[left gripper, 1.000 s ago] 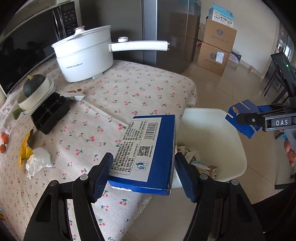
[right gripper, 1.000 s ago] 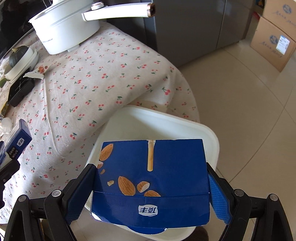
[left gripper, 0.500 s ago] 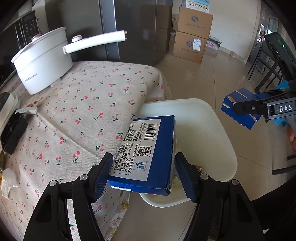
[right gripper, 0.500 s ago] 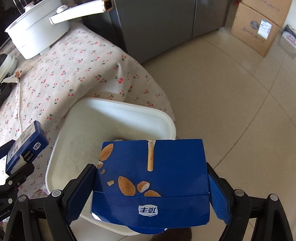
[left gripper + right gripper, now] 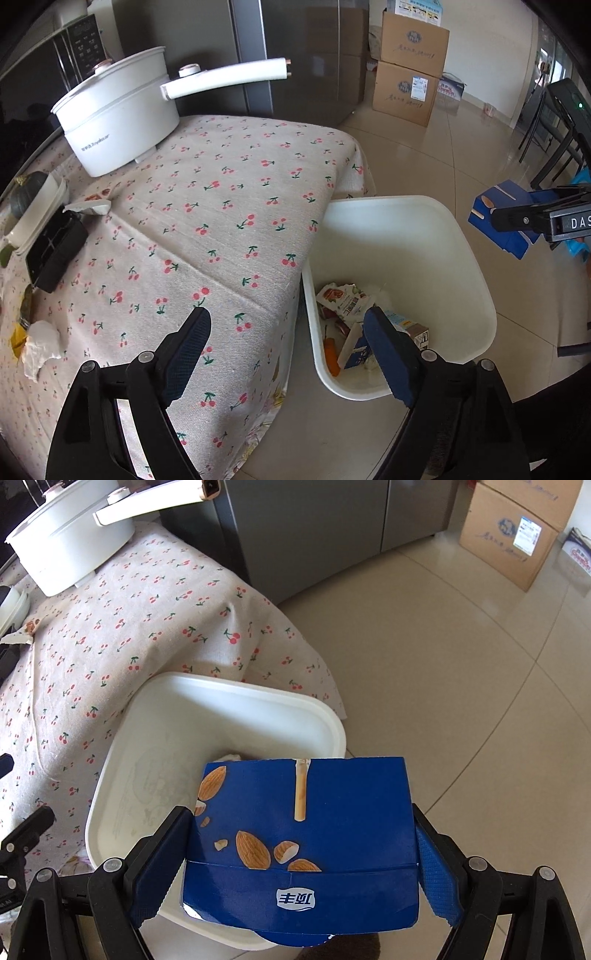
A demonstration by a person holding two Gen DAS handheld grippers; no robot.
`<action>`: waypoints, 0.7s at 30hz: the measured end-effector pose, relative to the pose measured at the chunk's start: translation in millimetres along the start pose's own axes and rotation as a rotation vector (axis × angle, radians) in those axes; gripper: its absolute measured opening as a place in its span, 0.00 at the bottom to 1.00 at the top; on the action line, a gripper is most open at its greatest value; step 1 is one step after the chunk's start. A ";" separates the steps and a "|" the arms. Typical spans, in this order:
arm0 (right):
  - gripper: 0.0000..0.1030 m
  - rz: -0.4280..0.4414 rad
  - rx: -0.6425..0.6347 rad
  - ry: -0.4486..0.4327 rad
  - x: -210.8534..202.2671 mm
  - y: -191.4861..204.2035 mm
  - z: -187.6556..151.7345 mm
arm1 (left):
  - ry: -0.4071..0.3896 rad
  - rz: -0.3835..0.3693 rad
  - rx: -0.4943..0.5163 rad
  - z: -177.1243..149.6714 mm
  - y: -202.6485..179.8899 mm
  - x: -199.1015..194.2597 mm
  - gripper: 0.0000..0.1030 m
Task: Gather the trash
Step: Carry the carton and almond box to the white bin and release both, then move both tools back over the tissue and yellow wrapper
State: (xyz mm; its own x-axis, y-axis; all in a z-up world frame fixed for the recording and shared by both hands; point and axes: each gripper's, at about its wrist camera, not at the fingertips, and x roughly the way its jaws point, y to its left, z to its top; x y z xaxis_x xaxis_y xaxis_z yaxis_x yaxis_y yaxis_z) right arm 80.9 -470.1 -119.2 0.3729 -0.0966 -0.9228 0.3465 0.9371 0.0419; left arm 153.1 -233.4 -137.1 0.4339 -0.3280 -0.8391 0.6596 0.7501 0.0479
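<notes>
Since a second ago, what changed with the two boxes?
The left tongs let go: their jaws are opening and empty, and the barcode box they held is gone from between them; a blue-and-white carton now lies in the white bin. The right tongs still clamp the almond box over the bin.
</notes>
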 end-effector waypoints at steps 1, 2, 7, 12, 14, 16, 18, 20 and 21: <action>0.90 0.002 -0.004 0.002 0.4 1.8 0.4 | 0.001 0.010 -0.014 -1.4 6.1 -1.8 0.85; 0.90 0.004 -0.007 0.004 0.8 4.5 0.8 | 0.002 0.021 -0.025 -2.7 11.7 -3.9 0.85; 0.90 0.007 -0.033 0.012 3.7 17.7 3.4 | 0.006 0.061 -0.083 -10.6 40.1 -15.3 0.85; 0.93 0.016 -0.059 0.014 7.3 31.1 4.8 | 0.010 0.111 -0.130 -21.6 65.3 -27.4 0.89; 0.98 0.017 -0.079 0.008 8.8 37.1 4.8 | 0.013 0.120 -0.152 -26.2 75.0 -31.4 0.97; 0.99 -0.003 -0.095 0.001 9.4 43.2 5.7 | 0.018 0.122 -0.172 -30.0 83.8 -35.0 0.99; 0.99 -0.011 -0.102 -0.003 9.5 47.8 6.6 | 0.016 0.127 -0.190 -33.2 91.8 -39.5 1.00; 0.99 -0.009 -0.098 -0.001 9.7 52.4 8.0 | 0.015 0.138 -0.204 -34.9 98.6 -43.8 1.00; 0.99 -0.007 -0.096 0.000 9.3 55.2 8.9 | 0.014 0.143 -0.210 -35.6 101.7 -45.8 1.00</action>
State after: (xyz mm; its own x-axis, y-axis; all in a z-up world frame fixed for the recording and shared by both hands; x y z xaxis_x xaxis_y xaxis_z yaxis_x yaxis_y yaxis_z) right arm 111.2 -422.3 -122.0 0.3708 -0.1030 -0.9230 0.2648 0.9643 -0.0012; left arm 178.4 -121.7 -113.0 0.5047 -0.2029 -0.8391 0.4492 0.8918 0.0545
